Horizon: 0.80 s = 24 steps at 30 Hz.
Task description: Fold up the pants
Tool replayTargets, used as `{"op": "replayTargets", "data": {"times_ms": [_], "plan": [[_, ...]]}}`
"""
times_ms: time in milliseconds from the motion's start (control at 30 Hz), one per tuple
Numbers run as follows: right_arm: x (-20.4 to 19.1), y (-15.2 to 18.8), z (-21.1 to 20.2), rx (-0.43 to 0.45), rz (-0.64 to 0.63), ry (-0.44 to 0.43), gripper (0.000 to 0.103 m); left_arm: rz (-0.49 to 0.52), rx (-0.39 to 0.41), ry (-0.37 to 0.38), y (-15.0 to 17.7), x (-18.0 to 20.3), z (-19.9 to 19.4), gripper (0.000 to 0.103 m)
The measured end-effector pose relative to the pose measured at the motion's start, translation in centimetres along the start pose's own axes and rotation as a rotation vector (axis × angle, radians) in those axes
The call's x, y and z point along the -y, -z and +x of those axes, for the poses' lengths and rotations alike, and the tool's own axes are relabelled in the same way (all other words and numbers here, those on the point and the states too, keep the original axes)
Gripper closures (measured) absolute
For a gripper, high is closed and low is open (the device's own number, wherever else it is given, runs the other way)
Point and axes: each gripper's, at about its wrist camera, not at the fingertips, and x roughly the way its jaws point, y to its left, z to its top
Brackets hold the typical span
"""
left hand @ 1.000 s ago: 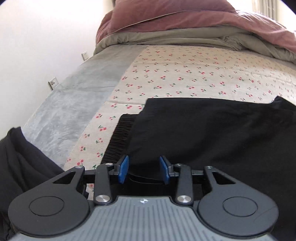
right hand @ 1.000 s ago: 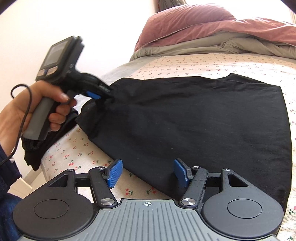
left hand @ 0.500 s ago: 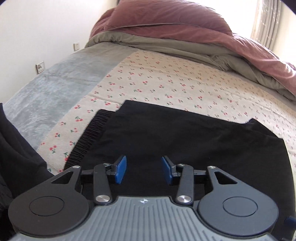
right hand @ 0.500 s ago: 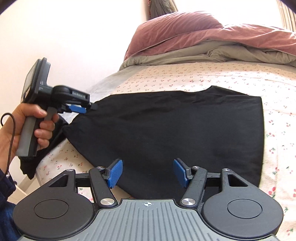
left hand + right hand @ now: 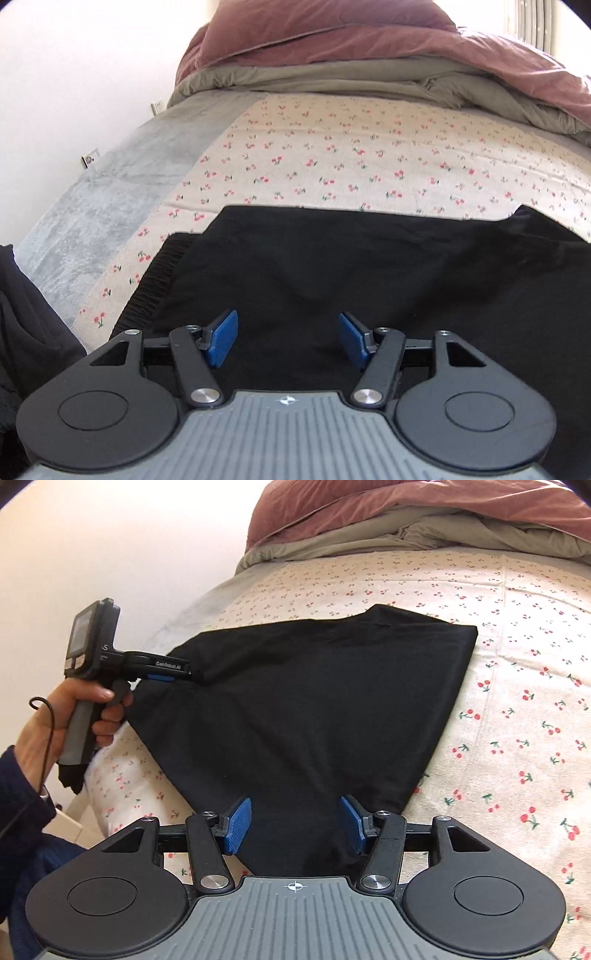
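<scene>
Black pants (image 5: 314,709) lie folded flat on the cherry-print sheet (image 5: 517,701), near the bed's front edge. The elastic waistband (image 5: 155,280) shows at the left side under the folded layer. Left gripper (image 5: 288,339): fingers spread apart over the cloth, nothing between the blue pads (image 5: 221,338). Right gripper (image 5: 295,825): fingers likewise apart above the pants' near corner, holding nothing. A hand (image 5: 70,716) grips the left tool's handle. A pink duvet (image 5: 369,40) is heaped at the far end over an olive blanket (image 5: 314,79).
</scene>
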Motion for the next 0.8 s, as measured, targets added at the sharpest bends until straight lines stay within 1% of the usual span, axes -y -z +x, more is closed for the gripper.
{"op": "replayTargets", "data": {"times_ms": [33, 100, 133, 167, 233, 300, 367, 467, 533, 600, 700, 800], "plan": [[0.8, -0.2, -0.6, 0.003, 0.017, 0.004, 0.050, -0.006, 0.025, 0.031, -0.4, 0.7, -0.6, 0.041], [2.4, 0.3, -1.3, 0.015, 0.057, 0.002, 0.049, 0.003, 0.035, 0.097, -0.6, 2.5, -1.4, 0.041], [3.2, 0.8, -1.3, 0.021, 0.081, -0.001, 0.050, 0.027, 0.035, 0.143, -0.6, 4.3, -1.9, 0.042], [4.2, 1.4, -0.8, 0.017, 0.133, -0.005, 0.052, 0.051, 0.038, 0.180, -0.5, 5.8, -2.3, 0.043], [5.2, 2.6, 0.4, -0.030, 0.214, -0.004, 0.069, 0.099, 0.045, 0.259, -0.1, 9.1, -3.3, 0.047], [5.3, 2.8, 0.8, -0.025, 0.246, -0.012, 0.070, 0.152, 0.044, 0.321, 0.4, 12.3, -4.3, 0.054], [5.4, 2.8, 0.8, -0.031, 0.253, -0.052, 0.071, 0.212, 0.045, 0.372, 1.1, 15.3, -5.1, 0.057], [5.9, 3.2, 1.5, -0.044, 0.307, -0.100, 0.071, 0.290, 0.053, 0.422, 1.9, 19.5, -6.0, 0.057], [6.4, 3.4, 1.6, -0.038, 0.349, -0.128, 0.071, 0.324, 0.055, 0.435, 2.4, 21.8, -6.3, 0.057], [6.9, 3.5, 1.7, -0.031, 0.376, -0.150, 0.071, 0.367, 0.066, 0.415, 2.8, 23.8, -6.4, 0.057], [6.8, 3.7, 1.9, -0.019, 0.384, -0.155, 0.071, 0.489, 0.121, 0.345, 3.8, 27.4, -6.4, 0.057], [6.3, 3.9, 1.8, -0.012, 0.365, -0.143, 0.070, 0.570, 0.129, 0.281, 4.6, 30.3, -5.7, 0.057]]}}
